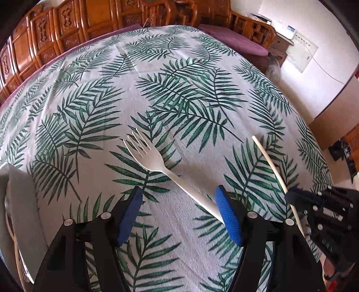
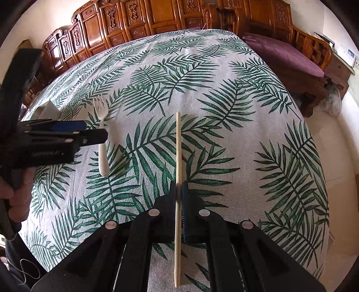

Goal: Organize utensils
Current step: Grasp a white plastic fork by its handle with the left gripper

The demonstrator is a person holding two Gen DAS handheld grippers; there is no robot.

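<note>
A white plastic fork (image 1: 154, 159) lies flat on the leaf-print tablecloth (image 1: 179, 67), tines pointing away. My left gripper (image 1: 179, 192) is open over its handle, which runs between the blue pads (image 1: 228, 215) and ends by the right-hand one; neither pad presses on it. A pale wooden chopstick (image 2: 178, 146) is pinched near its middle by my right gripper (image 2: 178, 186), which is shut on it and holds it over the cloth. In the right wrist view the left gripper (image 2: 94, 130) crosses the fork (image 2: 102, 116). The left wrist view shows the chopstick (image 1: 269, 161) and right gripper (image 1: 294, 195) at right.
A white-grey tray-like container (image 1: 20, 202) sits at the table's left edge, also visible as a white container (image 2: 48, 110) past the left gripper. Carved wooden cabinets (image 2: 134, 20) line the far side. A wooden bench with a purple cushion (image 2: 282, 56) stands at right.
</note>
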